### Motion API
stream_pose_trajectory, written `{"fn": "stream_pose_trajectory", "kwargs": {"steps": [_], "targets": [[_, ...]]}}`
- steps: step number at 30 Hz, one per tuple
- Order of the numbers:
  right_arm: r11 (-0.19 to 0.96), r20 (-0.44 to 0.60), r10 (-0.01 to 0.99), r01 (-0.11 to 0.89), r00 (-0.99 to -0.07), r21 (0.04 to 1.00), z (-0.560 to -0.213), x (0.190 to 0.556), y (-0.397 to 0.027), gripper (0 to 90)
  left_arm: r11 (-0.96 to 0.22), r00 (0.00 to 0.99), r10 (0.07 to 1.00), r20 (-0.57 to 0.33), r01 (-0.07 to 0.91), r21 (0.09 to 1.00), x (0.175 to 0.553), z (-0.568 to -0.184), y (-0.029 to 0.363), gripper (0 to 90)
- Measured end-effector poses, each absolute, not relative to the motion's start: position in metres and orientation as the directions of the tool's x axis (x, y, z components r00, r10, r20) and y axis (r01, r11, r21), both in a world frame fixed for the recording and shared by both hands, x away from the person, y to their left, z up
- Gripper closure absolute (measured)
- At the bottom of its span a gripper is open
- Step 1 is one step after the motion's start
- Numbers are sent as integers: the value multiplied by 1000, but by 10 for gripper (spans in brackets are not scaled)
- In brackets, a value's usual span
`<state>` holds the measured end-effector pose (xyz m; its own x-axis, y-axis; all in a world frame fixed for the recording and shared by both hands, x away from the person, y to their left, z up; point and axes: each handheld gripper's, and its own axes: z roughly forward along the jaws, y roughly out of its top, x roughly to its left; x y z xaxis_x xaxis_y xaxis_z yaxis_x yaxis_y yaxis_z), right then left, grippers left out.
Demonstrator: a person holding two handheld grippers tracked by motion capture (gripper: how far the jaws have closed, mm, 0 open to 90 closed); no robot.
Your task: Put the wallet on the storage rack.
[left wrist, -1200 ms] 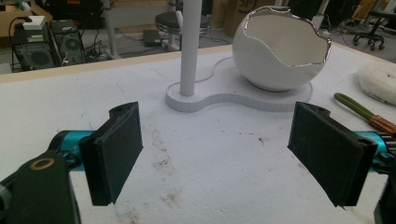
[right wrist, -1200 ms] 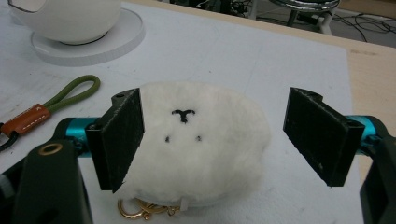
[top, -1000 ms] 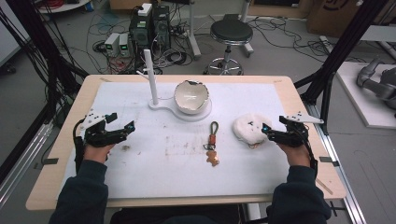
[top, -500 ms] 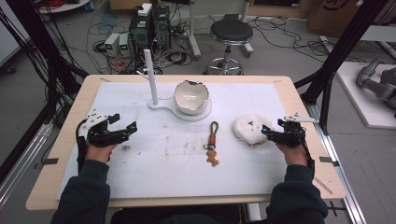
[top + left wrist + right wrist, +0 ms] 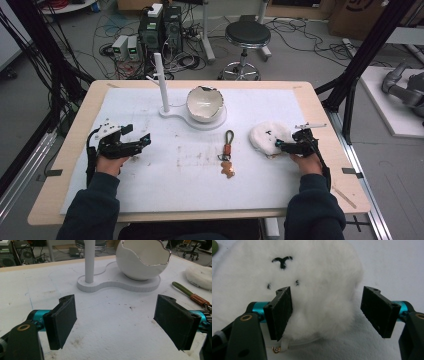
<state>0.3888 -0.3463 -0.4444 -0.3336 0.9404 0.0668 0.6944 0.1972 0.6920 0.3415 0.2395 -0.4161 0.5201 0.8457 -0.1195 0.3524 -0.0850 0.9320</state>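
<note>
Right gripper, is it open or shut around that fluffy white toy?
Open. In the right gripper view, the right gripper has its jaws spread wide, with the fluffy white toy partly between them; there is clear space at the right jaw.

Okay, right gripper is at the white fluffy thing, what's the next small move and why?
Probably close the right gripper on the fluffy white plush: its jaws stand open, with the plush's near edge already between them, one pad pressing into the fur.
</note>
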Motion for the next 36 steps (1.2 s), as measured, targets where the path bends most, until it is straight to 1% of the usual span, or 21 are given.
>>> {"fn": "stream_pose_trajectory", "kwargs": {"steps": [1, 2, 3, 4, 5, 6, 7, 8, 9, 10, 12, 13, 15, 16, 17, 18, 23, 29, 31, 33, 36], "targets": [[153, 123, 940, 714, -319, 683, -447, 389, -350, 266, -85, 520, 846, -121, 354, 932, 341, -416, 239, 179], [158, 120, 938, 710, -324, 687, -448, 388, -350, 288, -85, 520, 846, -120, 354, 931, 341, -416, 240, 179], [164, 122, 934, 708, -335, 687, -448, 388, -351, 344, -82, 518, 846, -123, 356, 931, 341, -416, 240, 179], [171, 131, 928, 709, -349, 684, -446, 387, -351, 453, -84, 521, 845, -123, 356, 931, 342, -416, 239, 179], [171, 131, 928, 709, -349, 684, -446, 387, -351, 453, -84, 521, 845, -123, 356, 931, 342, -416, 239, 180], [171, 155, 917, 713, -368, 680, -445, 386, -351, 533, -83, 523, 843, -124, 355, 931, 342, -417, 239, 180], [198, 131, 914, 703, -384, 683, -442, 384, -350, 731, -84, 522, 844, -124, 356, 931, 342, -417, 239, 183], [198, 131, 914, 703, -384, 683, -442, 384, -350, 731, -85, 523, 843, -125, 359, 930, 342, -417, 239, 183], [210, 113, 915, 696, -387, 686, -440, 383, -349, 772, -85, 524, 842, -125, 359, 929, 342, -417, 238, 184], [256, 59, 910, 667, -411, 699, -434, 380, -347, 807, -83, 525, 842, -127, 359, 930, 342, -417, 237, 187], [262, 51, 907, 654, -418, 710, -432, 378, -346, 812, -86, 531, 838, -128, 359, 929, 342, -417, 237, 190], [258, 46, 893, 592, -448, 764, -423, 372, -344, 818, -86, 536, 834, -130, 358, 930, 342, -417, 236, 200], [254, 48, 885, 568, -463, 783, -419, 370, -344, 819, -87, 543, 829, -132, 359, 929, 342, -417, 234, 207], [241, 55, 866, 511, -497, 825, -410, 364, -342, 820, -83, 552, 822, -140, 359, 929, 342, -417, 233, 212], [241, 55, 866, 511, -497, 825, -410, 364, -342, 820, -79, 556, 818, -146, 361, 929, 342, -416, 233, 212], [243, 44, 848, 461, -529, 853, -403, 359, -338, 820, -70, 572, 804, -161, 361, 930, 341, -415, 230, 230], [202, 58, 819, 381, -571, 902, -387, 350, -328, 821, -67, 626, 757, -188, 360, 931, 341, -412, 221, 293], [228, 36, 764, 322, -644, 919, -379, 346, -302, 820, -62, 676, 708, -203, 346, 936, 339, -408, 209, 301], [249, 22, 721, 288, -693, 925, -377, 344, -281, 819, -66, 709, 675, -206, 336, 940, 339, -407, 200, 273], [248, 22, 711, 280, -703, 927, -376, 344, -275, 819, -73, 721, 662, -203, 332, 940, 338, -407, 195, 266], [271, 12, 649, 246, -761, 930, -374, 342, -247, 818, -87, 758, 618, -208, 329, 940, 336, -407, 181, 250]]}}
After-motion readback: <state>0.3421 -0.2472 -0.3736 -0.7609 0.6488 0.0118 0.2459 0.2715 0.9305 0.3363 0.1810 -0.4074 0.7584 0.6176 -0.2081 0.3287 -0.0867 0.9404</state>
